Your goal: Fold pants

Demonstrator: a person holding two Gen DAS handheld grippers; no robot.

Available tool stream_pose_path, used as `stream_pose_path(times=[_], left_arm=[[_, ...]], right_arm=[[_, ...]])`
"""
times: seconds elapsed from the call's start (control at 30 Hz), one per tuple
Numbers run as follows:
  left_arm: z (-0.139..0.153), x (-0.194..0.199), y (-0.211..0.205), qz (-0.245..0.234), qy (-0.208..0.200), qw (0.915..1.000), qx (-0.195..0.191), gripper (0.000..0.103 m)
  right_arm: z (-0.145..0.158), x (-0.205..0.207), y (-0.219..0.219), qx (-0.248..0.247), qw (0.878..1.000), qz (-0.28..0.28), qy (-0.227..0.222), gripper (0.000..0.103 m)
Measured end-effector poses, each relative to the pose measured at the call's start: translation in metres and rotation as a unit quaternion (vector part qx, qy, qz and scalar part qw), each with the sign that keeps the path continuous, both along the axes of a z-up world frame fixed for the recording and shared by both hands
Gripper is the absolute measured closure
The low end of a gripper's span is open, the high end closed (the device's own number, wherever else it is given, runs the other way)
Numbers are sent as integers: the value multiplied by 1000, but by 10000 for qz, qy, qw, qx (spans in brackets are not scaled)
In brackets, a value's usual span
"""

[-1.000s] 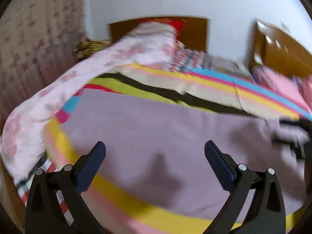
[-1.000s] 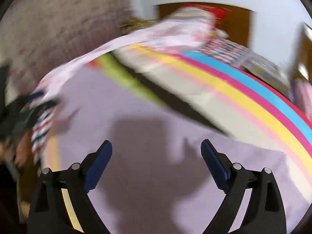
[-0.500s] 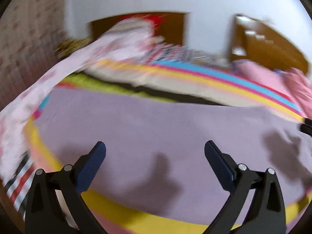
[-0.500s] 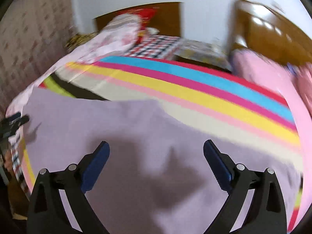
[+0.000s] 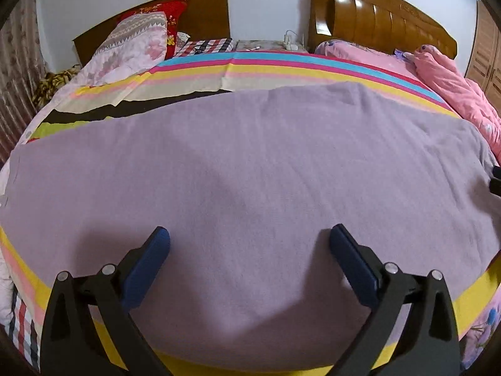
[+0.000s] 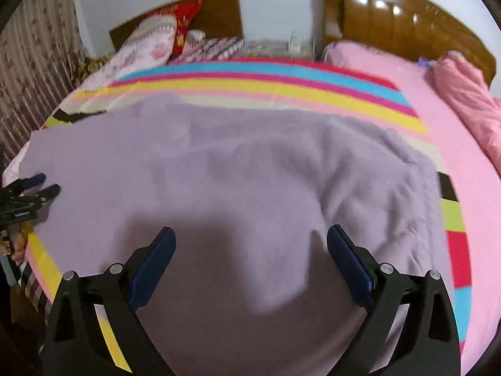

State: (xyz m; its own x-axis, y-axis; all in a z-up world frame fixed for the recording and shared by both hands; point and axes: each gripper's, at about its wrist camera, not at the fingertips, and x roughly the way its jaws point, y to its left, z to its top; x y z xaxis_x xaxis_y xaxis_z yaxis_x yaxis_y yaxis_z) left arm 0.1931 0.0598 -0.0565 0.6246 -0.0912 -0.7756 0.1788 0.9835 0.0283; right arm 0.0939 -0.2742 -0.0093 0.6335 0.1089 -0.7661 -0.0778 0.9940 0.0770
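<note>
Lilac knit pants (image 5: 256,169) lie spread flat across the near half of a bed covered by a striped sheet (image 5: 281,69) banded in blue, magenta, yellow and pale pink. In the left wrist view the left gripper (image 5: 249,244) hangs just above the near edge of the pants, its two blue-padded fingers (image 5: 147,263) spread wide apart and gripping nothing. In the right wrist view the right gripper (image 6: 250,247) hangs over the same garment, its two fingers likewise wide apart and empty; here the fabric is rumpled into soft ridges toward the right side (this view is somewhat blurred). The left gripper also shows at the far left edge of the right wrist view, beside the edge of the pants, with part of a hand (image 6: 17,244) below it.

Two wooden headboards (image 5: 385,18) stand against the white wall. A floral pillow (image 5: 134,44) leans on the smaller one, with one red pillow (image 5: 170,22) behind it. A pink quilt (image 5: 451,87) is bunched at the right, on a pink sheet (image 6: 391,81). A patterned curtain (image 6: 34,69) hangs at the left.
</note>
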Motion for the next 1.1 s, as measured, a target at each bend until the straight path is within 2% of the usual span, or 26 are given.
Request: stream_pose_path(times=[0.03,0.1,0.17,0.23,0.3,0.37,0.43,0.47,0.53,0.57,0.6,0.67,0.7,0.73,0.8,0.83,0.87,0.93,1.0,1.03,1.1], left_arm=[[0,-1,2,3,-6,10000,4,1],[0,0,4,-6,-7,10000,-1,1],[5,-6,0,-7,-16,10000,0,1],[6,-10,2,-7,-28,10000,1,1],[6,-8,1,3,-35,10000,0,1],[6,-8,1,7,-37,10000,-1,1],[6,-9,1,9,-44,10000,-1,1],[7,-9,1,8,-43,10000,1,1],[7,-9,2,4,-46,10000,-12,1],[7,-9,2,2,-45,10000,-6,1],[8,-9,2,-12,-36,10000,-16,1],[10,-10,5,-67,-15,9999,-133,2],[12,-12,10,-102,-30,9994,-318,2],[17,-17,24,-140,-73,9965,-821,2],[26,-24,57,-122,-181,9816,-1899,2],[32,-29,88,-4,-318,9656,-2579,2],[36,-32,109,139,-439,9563,-2887,2],[41,-40,174,799,-809,9333,-3406,2],[37,-47,229,1410,-1011,9124,-3708,2],[33,-51,260,1835,-1069,9007,-3790,2],[23,-56,306,2423,-1135,8829,-3859,2]], right_arm=[[4,-15,5,-12,9999,43,-156,9],[1,-20,14,45,9996,180,-204,9],[-12,-27,24,-12,9996,280,-97,8],[-24,-34,32,-220,9991,278,-225,7],[-22,-32,33,-40,9998,81,-200,7],[-13,-34,35,-126,9995,-77,-294,7],[-9,-36,47,-105,9987,23,-489,7],[-12,-37,55,-89,9986,188,-487,7],[-28,-33,65,-358,9985,253,-319,5],[-29,-32,66,-302,9984,209,-418,4],[-31,-30,60,-84,9993,165,-323,4],[-28,-26,60,-134,9994,268,-176,4],[-26,-23,61,-151,9994,274,-129,5],[-25,-21,61,-151,9995,251,-79,5],[-19,-21,62,-306,9994,149,-114,5],[-12,-20,66,-475,9985,44,-261,5],[-8,-19,72,-542,9979,19,-366,5],[8,-10,90,-477,9962,317,-652,5],[20,7,120,-369,9929,786,-811,5],[23,23,144,-331,9898,1132,-802,5],[28,50,190,-358,9832,1594,-811,5]])
